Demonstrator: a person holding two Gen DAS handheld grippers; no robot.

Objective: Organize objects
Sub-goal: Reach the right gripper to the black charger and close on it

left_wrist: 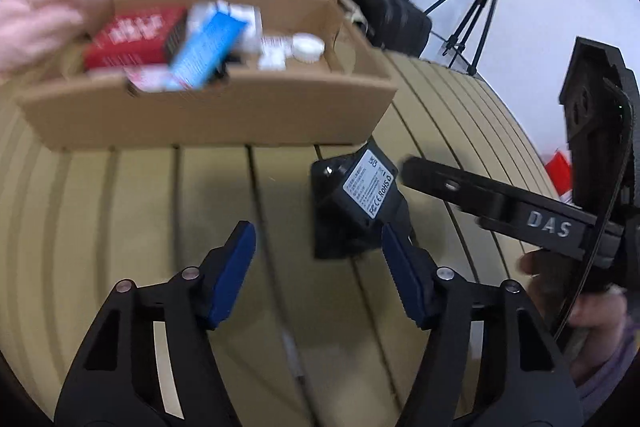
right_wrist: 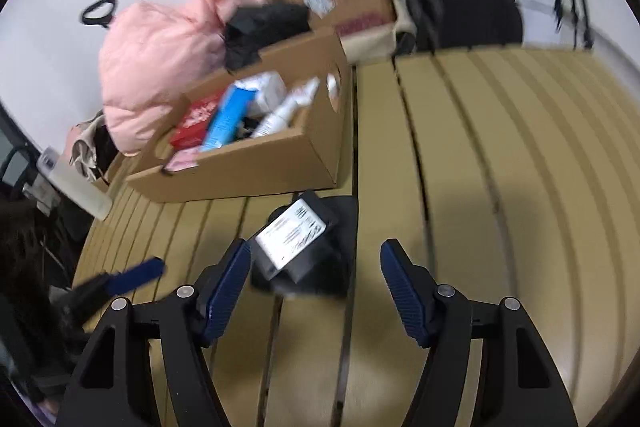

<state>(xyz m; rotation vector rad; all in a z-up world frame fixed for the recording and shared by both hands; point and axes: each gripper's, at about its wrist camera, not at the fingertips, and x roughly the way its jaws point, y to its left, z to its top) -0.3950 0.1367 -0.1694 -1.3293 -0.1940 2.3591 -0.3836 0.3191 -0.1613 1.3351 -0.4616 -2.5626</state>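
While both grippers, left gripper (left_wrist: 318, 259) and right gripper (right_wrist: 316, 269), stand wide and empty, the black adapter (left_wrist: 362, 195) lies on the slatted table (left_wrist: 160, 207) before the box (left_wrist: 208, 115) (dense-looking, rigid, smooth); grip its flat sides.

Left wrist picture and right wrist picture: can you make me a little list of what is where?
surface: slatted tan table
left on the table: black power adapter with a printed label, lying near the box
box: open cardboard box, holding a red box, a blue-and-white carton and white bottles
left gripper: open, holding nothing
right gripper: open, holding nothing
behind the box: pink jacket
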